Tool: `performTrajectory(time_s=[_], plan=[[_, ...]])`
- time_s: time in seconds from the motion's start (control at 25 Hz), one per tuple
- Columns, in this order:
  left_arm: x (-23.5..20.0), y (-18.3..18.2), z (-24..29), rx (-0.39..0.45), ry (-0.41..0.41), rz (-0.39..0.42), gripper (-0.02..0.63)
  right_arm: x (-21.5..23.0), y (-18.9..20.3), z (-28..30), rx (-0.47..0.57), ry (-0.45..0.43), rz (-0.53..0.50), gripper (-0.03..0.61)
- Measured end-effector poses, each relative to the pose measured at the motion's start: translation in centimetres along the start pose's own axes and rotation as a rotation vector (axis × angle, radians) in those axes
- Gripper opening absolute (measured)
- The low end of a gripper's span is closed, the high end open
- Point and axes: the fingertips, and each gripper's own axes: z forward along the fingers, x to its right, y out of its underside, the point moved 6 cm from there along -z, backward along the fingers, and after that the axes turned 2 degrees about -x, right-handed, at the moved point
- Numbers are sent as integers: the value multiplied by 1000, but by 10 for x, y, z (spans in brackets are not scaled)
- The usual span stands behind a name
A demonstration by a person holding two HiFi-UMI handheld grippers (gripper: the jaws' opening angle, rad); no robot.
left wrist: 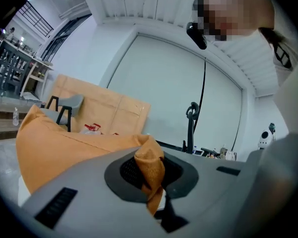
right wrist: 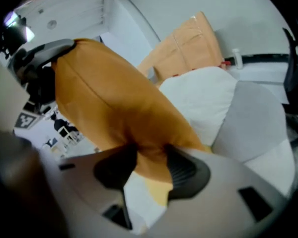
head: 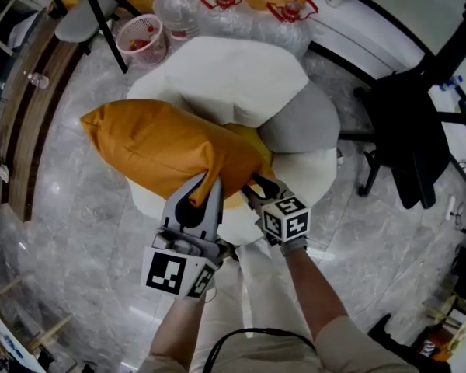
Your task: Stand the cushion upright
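Left gripper [head: 206, 183], right gripper [head: 252, 186] side by side, pointing forward; fingers of both clamped on cushion [head: 163, 146] edge

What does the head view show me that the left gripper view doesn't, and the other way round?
Only the head view: the right gripper, also pinching the orange cushion, and the grey seat pad beside it.

Only the left gripper view: the slatted ceiling and a close look at a fabric corner clamped between shut jaws.

Both: the orange cushion and the left gripper holding it.
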Motion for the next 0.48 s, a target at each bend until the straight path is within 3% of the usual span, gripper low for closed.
performTrajectory(time_s=[0.12,0.24,0.36,0.48], plan=[[-1,6,23,4,29,-9,43,18,-7,11,22,-14,43,198],[4,19,50,12,73,-47,43,41,-9,14,19,29,73,198],[9,28,80,19,107,-37,43,59,-12,2,5,102,-4,198],[13,28,111,-2,125,-21,43,70,-22,-21,88,131,-32,198]])
